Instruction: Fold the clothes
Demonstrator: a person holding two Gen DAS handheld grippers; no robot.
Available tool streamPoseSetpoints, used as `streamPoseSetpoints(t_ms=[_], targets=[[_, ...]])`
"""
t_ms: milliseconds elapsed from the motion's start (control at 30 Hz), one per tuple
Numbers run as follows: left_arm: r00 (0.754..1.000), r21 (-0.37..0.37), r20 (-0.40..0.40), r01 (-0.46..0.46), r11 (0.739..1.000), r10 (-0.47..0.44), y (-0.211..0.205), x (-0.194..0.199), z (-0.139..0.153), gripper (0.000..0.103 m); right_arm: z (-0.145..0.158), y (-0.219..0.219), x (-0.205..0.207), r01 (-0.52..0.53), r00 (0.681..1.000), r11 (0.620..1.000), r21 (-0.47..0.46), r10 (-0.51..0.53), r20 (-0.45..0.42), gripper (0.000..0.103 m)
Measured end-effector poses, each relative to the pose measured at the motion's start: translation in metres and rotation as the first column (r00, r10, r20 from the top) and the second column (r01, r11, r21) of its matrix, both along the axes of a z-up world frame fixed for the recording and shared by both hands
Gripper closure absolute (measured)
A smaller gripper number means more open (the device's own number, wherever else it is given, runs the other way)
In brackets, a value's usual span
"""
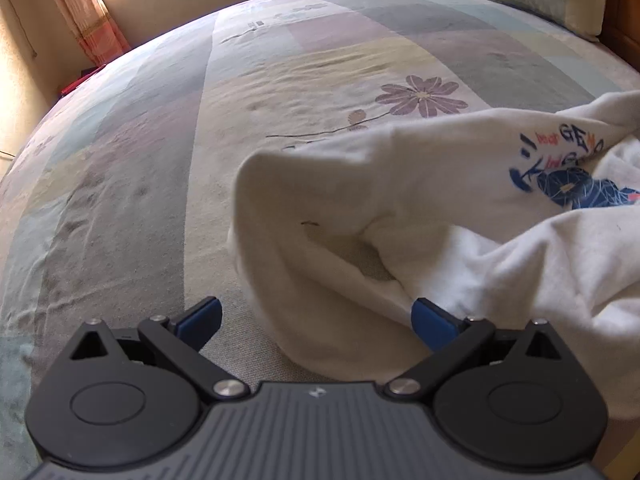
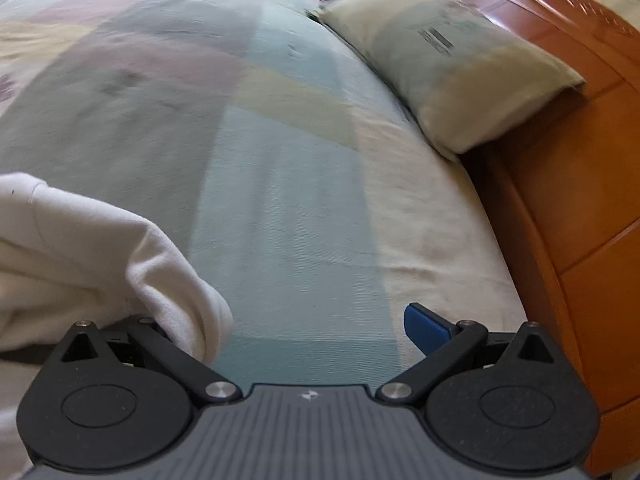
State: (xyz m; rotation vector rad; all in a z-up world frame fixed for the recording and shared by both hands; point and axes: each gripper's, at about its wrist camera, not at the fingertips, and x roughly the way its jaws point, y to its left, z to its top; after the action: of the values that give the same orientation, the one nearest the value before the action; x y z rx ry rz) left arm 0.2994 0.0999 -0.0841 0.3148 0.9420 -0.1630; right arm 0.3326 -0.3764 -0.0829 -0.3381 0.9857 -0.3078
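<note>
Looking along your left gripper [image 1: 316, 320], you have its jaws spread wide with nothing clamped between them. The white shirt [image 1: 400, 184] lies crumpled on the bed [image 1: 160, 140], ahead of you and to the right. A rolled fold of it runs down between the two blue pads: the right pad [image 1: 430, 322] sits against the cloth's lower edge, while the left pad [image 1: 202, 316] is clear of it, over bare bedspread. The shirt's blue print [image 1: 568, 176] faces up, further right (partly tucked under another fold).

Your right gripper [image 2: 312, 324] is also spread wide and grips nothing. Here the shirt [image 2: 80, 248] bunches at the left side of the view and drapes over the left finger, hiding its pad; the right pad [image 2: 424, 328] stands free above the bedspread, well apart from the cloth. A pillow [image 2: 452, 68] rests at the far right of the bed against the wooden headboard [image 2: 580, 184] (this view is somewhat blurred). In the left view a curtain [image 1: 84, 12] hangs by the window beyond the bed.
</note>
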Motion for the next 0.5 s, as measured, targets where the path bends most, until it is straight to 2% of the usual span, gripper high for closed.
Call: streamPoseSetpoints(t_ms=[133, 267, 333, 400, 500], targets=[[1.0, -0.002, 0.017, 0.006, 1.0, -0.006, -0.002, 0.005, 0.004, 0.002, -0.005, 0.021, 0.0, -0.121, 0.992, 0.99, 0.079, 0.123, -0.026, 0.0], [0.999, 0.012, 0.046, 0.007, 1.0, -0.008, -0.005, 0.02, 0.01, 0.002, -0.018, 0.04, 0.01, -0.169, 0.982, 0.984, 0.055, 0.173, -0.071, 0.0], [0.999, 0.026, 0.031, 0.013, 1.0, -0.014, -0.007, 0.033, 0.008, 0.002, -0.023, 0.045, 0.016, -0.178, 0.98, 0.983, 0.037, 0.181, -0.082, 0.0], [1.0, 0.068, 0.019, 0.022, 0.997, -0.023, -0.01, 0.044, 0.002, 0.002, -0.024, 0.046, 0.021, -0.183, 0.979, 0.983, 0.03, 0.185, -0.085, 0.0], [0.999, 0.196, 0.011, 0.046, 0.98, -0.049, -0.016, 0.057, -0.012, 0.002, -0.021, 0.045, 0.025, -0.188, 0.979, 0.982, 0.024, 0.189, -0.081, 0.0]])
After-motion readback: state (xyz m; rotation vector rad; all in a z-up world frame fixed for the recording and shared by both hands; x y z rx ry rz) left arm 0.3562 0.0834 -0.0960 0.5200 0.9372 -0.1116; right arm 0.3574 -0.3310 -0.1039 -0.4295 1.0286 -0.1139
